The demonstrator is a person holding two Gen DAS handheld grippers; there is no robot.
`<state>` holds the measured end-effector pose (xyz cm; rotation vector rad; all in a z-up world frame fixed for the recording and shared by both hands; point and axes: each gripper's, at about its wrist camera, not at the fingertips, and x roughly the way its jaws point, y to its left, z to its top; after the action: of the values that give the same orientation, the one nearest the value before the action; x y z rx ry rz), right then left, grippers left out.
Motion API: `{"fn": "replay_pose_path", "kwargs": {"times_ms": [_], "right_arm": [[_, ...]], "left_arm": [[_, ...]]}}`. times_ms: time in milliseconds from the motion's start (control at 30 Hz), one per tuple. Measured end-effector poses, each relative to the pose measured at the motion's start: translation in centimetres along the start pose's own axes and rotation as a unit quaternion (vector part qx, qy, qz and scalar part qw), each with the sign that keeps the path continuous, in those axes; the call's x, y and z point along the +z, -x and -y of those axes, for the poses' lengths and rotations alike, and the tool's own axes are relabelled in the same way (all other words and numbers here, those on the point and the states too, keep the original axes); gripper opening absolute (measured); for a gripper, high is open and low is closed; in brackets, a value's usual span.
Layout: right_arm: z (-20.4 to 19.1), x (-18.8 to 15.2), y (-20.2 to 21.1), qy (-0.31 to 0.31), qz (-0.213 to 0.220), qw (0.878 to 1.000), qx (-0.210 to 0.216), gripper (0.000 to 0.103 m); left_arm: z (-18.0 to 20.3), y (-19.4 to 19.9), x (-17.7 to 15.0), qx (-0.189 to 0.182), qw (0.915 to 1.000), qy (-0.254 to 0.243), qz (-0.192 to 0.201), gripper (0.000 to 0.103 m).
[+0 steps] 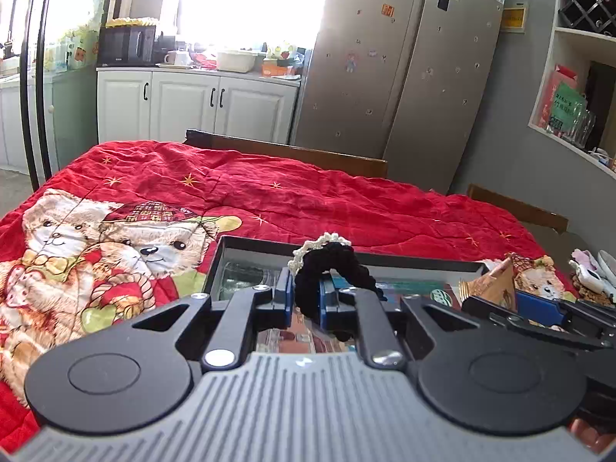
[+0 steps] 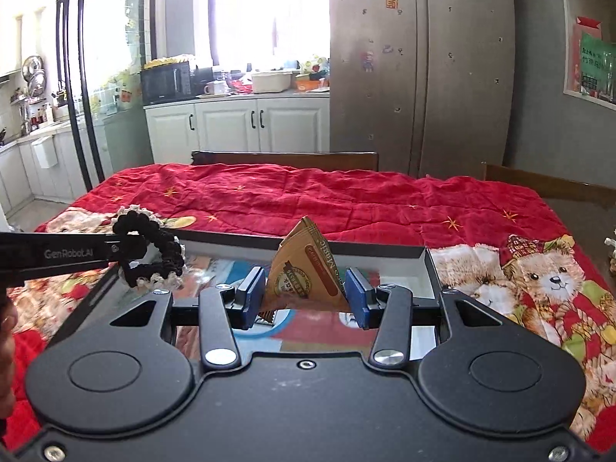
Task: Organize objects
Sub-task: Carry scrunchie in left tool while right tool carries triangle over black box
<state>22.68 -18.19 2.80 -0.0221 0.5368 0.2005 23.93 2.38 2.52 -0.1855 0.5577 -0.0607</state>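
black knitted scrunchie (image 1: 327, 269) with a cream lace edge, pinched between the blue pads (image 1: 284, 300) of the left gripper (image 1: 306, 300), jaws pressed nearly together on the fabric, loop standing up above the fingertips. same scrunchie (image 2: 154, 254) in the right wrist view, dangling at the tip of the left gripper (image 2: 131, 248), held over the left end of the box.

golden-brown triangular packet (image 2: 304, 269) with a round seal and printed lettering, clamped upright between the blue pads (image 2: 356, 296) of the right gripper (image 2: 304, 298), jaws partway apart and pressing on both sides of it. same packet (image 1: 494, 281) at the right of the left wrist view, gripped by the right gripper (image 1: 539, 304).

beneath both grippers, a shallow black-rimmed box (image 2: 385, 248) with a pale inner wall (image 1: 423, 267) and colourful printed items lying flat inside, too blurred to name.

under the box, a red quilted blanket (image 2: 308, 196) with gold stars and teddy bear prints (image 1: 96, 254), covering a wooden-edged table (image 2: 285, 159).

further back, white cabinets (image 2: 238, 123), a microwave (image 2: 165, 81), a steel fridge (image 2: 423, 69) dotted with magnets, and an open white shelf (image 1: 569, 77) at far right.
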Motion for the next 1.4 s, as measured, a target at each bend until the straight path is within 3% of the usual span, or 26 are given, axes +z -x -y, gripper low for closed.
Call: {"fn": "replay_pose_path", "kwargs": {"times_ms": [533, 1400], "right_arm": [[1.8, -0.9, -6.8, 0.0, -0.04, 0.999, -0.016, 0.044], [2.0, -1.1, -8.8, -0.007, -0.097, 0.995, -0.002, 0.044]], "left_arm": [[-0.1, -5.4, -1.1, -0.004, 0.9984, -0.006, -0.056, 0.017], [-0.2, -7.1, -1.5, 0.005, 0.9965, -0.016, -0.082, 0.018]]}}
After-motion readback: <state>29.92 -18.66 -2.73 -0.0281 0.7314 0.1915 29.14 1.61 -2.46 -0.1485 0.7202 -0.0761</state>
